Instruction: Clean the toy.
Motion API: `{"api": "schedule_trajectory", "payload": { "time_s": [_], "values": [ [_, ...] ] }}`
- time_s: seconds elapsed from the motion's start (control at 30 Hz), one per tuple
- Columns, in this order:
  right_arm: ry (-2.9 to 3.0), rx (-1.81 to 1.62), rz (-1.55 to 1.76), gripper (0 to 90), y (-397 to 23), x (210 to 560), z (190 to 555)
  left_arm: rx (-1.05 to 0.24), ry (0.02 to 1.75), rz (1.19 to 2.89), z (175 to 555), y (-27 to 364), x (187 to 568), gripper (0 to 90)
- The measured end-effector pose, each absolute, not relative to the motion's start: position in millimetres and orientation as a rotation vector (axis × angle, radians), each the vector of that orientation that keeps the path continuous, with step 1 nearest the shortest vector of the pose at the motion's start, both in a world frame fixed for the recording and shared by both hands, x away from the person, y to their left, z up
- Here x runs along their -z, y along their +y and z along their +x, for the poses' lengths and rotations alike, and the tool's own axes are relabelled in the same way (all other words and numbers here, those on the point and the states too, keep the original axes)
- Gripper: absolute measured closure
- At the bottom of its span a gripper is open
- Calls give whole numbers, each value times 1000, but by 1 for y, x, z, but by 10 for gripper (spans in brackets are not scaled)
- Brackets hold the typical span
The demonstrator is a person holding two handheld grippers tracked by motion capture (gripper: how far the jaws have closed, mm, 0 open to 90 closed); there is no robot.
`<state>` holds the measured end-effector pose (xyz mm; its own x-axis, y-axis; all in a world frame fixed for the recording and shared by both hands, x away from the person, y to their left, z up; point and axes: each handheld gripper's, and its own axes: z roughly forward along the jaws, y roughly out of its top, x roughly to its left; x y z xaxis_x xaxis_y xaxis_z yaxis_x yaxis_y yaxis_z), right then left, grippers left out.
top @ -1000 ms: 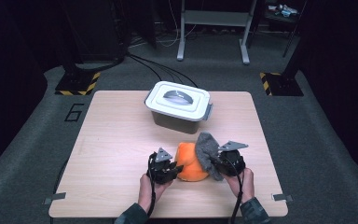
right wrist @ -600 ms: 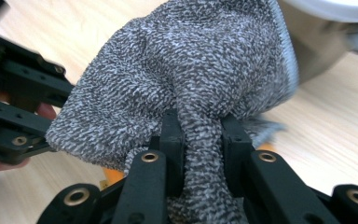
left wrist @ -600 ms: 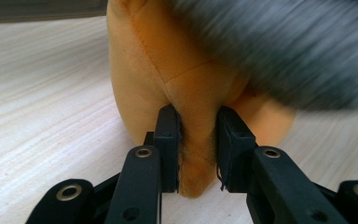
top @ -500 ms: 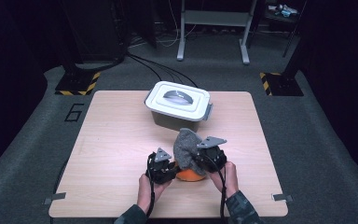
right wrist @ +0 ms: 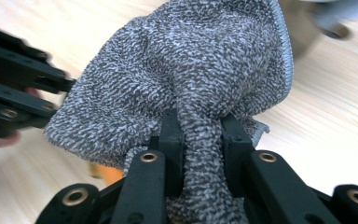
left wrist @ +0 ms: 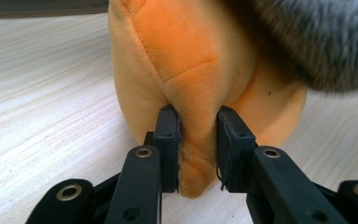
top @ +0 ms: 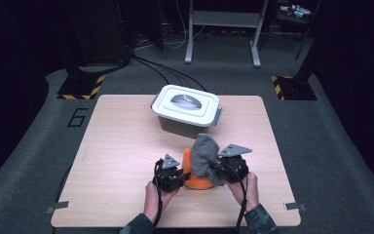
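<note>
Soft orange plush toy (top: pixel 198 176) sits on the pale wooden table (top: pixel 121 146), lower centre of the high view, in front of the box. A grey terry cloth (top: pixel 205 154) is draped over its top right side, touching it.

Left gripper (top: pixel 171 174) at lower centre-left of the high view: jaws pinched on a fold of the orange plush, clear in the left gripper view (left wrist: pixel 198 140). Right gripper (top: pixel 226 167) just right of the toy: jaws clamped on a bunched part of the grey cloth, seen in the right gripper view (right wrist: pixel 200 140).

Change: a second ago the cloth and right gripper were further to the right of the toy, with more orange showing; now the cloth has been carried leftward and up onto the toy, hiding most of its right half. Left gripper has kept its hold and place. Reads as wiping or covering the toy while the left side steadies it; probably mid-stroke, not finished.

Container: white lidded plastic box (top: pixel 185 108) with a grey handle recess on the lid, upper centre of the table, well behind the toy and apart from both grippers. Lid is on; contents can't be seen.
</note>
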<state>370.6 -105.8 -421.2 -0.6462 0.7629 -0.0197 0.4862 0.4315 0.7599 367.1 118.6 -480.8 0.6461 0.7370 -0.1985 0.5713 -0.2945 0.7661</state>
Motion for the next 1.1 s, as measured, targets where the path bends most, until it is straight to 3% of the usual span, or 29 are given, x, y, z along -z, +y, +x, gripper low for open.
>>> {"api": "schedule_trajectory", "payload": {
  "time_s": [0.1, 0.23, 0.27, 0.3, 0.4, 0.5, 0.63, 0.77, 1.1],
  "values": [
    [2350, -989, 1080, 749, -95, 436, 378, -240, 1029, 1991, 367, 120, 480, 691],
    [2352, -999, 1138, 752, -102, 443, 383, -229, 1001, 1964, 366, 125, 478, 459],
    [2352, -999, 1138, 752, -102, 443, 383, -229, 1001, 1964, 366, 125, 478, 440],
    [2345, -994, 1136, 752, -106, 444, 384, -220, 977, 1992, 366, 126, 480, 453],
    [2343, -1005, 1156, 751, -108, 446, 384, -216, 975, 2008, 366, 125, 485, 637],
    [2330, -1019, 1147, 748, -107, 443, 384, -230, 989, 2010, 365, 121, 485, 691],
    [2301, -1090, 1059, 747, -94, 421, 373, -230, 1007, 2006, 366, 122, 486, 727],
    [2342, -1020, 1048, 748, -82, 429, 374, -232, 1009, 2017, 366, 122, 486, 743],
    [2322, -973, 1189, 750, -121, 445, 378, -239, 999, 2013, 366, 119, 484, 758]
  ]
}}
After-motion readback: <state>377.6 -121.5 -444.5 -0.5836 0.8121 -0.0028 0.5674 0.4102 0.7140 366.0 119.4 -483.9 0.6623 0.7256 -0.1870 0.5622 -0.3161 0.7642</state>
